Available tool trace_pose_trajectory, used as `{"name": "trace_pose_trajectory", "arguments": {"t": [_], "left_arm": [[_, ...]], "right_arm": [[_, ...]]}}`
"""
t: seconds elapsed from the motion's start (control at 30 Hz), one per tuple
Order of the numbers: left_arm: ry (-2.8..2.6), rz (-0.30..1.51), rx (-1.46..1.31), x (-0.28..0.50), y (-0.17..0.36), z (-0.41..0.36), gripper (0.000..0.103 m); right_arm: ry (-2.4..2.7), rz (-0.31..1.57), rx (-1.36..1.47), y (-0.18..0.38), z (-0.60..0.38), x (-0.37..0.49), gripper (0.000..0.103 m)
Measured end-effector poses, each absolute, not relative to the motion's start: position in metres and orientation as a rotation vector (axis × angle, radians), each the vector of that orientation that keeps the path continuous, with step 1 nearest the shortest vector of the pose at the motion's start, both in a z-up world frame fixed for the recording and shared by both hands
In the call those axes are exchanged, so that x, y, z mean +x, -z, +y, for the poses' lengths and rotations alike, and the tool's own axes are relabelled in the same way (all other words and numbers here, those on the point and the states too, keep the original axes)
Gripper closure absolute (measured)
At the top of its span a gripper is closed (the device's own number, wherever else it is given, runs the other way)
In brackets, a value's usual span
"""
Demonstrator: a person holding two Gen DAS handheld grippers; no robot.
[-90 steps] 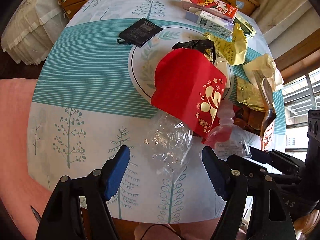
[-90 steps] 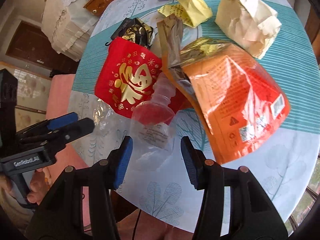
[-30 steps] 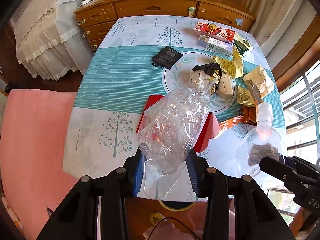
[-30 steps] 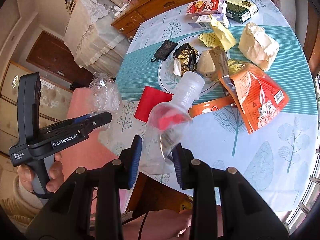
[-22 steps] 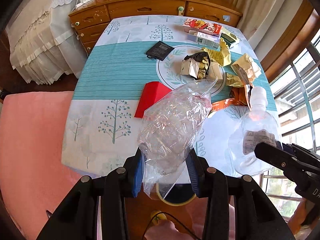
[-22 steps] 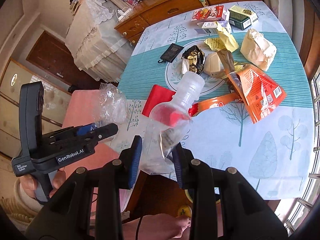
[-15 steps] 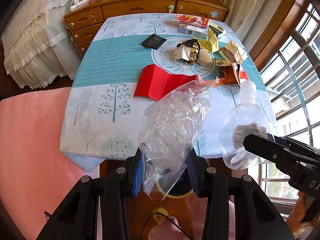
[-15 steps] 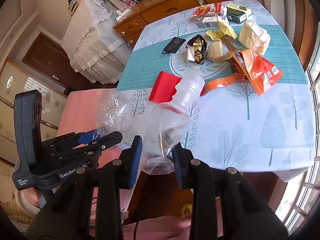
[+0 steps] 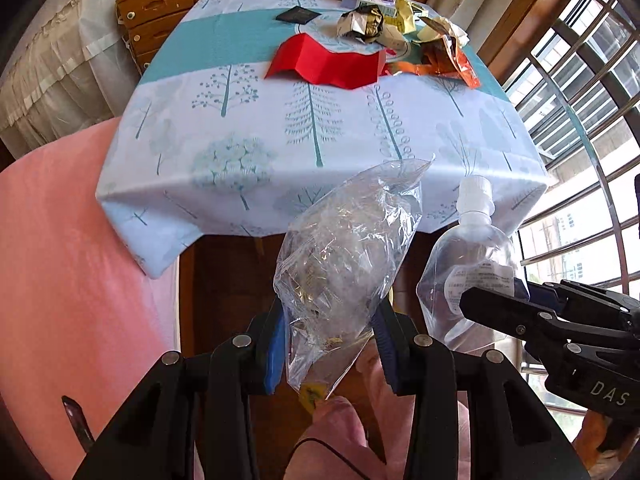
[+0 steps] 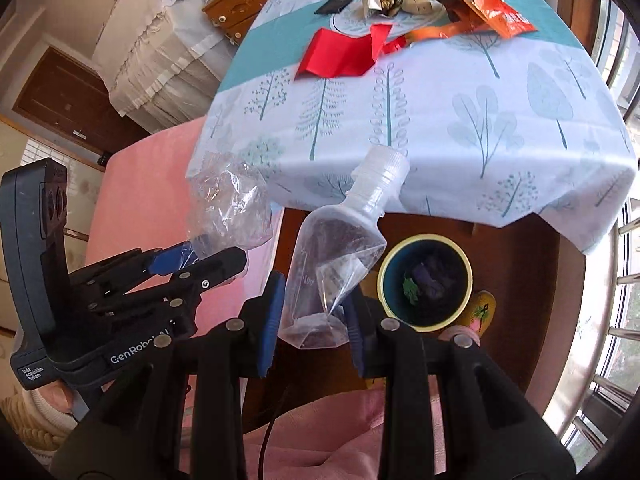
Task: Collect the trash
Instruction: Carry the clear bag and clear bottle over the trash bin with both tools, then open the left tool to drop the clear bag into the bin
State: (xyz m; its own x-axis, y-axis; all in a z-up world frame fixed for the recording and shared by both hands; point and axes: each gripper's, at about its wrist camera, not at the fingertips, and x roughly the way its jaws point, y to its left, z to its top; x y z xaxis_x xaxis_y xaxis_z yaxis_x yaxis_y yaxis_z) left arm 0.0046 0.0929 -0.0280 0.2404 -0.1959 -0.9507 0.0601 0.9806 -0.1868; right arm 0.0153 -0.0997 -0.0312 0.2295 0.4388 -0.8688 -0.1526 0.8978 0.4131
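— What had changed since a moment before?

— Both hands had pulled back off the counter (image 9: 320,136) and sunk a little; the cloth's front edge now lay ahead of them instead of under them.

— And from the left wrist?

— The left gripper (image 9: 330,344) had its jaws partly closed on the lower end of a crumpled clear bag (image 9: 348,256), which stood up between them in front of the counter's edge. It looked feather-light and limp, so a pinch on the gathered plastic seemed the only sound hold. To its right the soft bottle (image 9: 468,264) hung in the other tool. On the counter a red paper (image 9: 324,64) and wrappers (image 9: 448,52) lay untouched.

— From the right wrist?

— The right gripper (image 10: 314,328) had its jaws narrowly closed on the flattened bottom of the soft bottle, white cap pointing at the counter. I'd judge the thin wall slippery and yielding; a hold nearer the stiff neck would be surer. Just right of it, on the floor, stood a yellow-rimmed bin (image 10: 424,240) with scraps inside, the likely drop point.
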Motion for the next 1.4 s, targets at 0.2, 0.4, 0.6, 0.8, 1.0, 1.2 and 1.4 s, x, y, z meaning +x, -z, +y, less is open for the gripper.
{"name": "trace_pose_trajectory", "arguments": {"t": [0.2,0.4,0.6,0.8,1.0,1.2,1.4], "left_arm": [[0.178,1.362,-0.148,-0.011,0.073,0.089,0.064],[0.162,1.396,-0.154,-0.02,0.143,0.082,0.064],[0.111,1.453,-0.19,-0.02,0.222,0.082,0.064],[0.079,1.486,-0.228,-0.015,0.286,0.075,0.064],[0.085,1.504,-0.237,-0.009,0.34,0.057,0.064],[0.105,1.522,-0.209,0.001,0.387,0.033,0.064],[0.108,1.548,-0.218,0.015,0.422,0.012,0.064]], "right_arm": [[-0.346,1.35,0.203,0.071,-0.096,-0.007,0.077],[-0.268,1.44,0.171,0.144,-0.099,-0.014,0.077],[-0.224,1.489,0.162,0.216,-0.104,-0.013,0.077],[-0.202,1.523,0.156,0.273,-0.114,-0.012,0.077],[-0.187,1.523,0.166,0.319,-0.129,-0.001,0.077],[-0.183,1.516,0.175,0.361,-0.147,0.011,0.077],[-0.174,1.523,0.181,0.393,-0.162,0.021,0.077]]}}
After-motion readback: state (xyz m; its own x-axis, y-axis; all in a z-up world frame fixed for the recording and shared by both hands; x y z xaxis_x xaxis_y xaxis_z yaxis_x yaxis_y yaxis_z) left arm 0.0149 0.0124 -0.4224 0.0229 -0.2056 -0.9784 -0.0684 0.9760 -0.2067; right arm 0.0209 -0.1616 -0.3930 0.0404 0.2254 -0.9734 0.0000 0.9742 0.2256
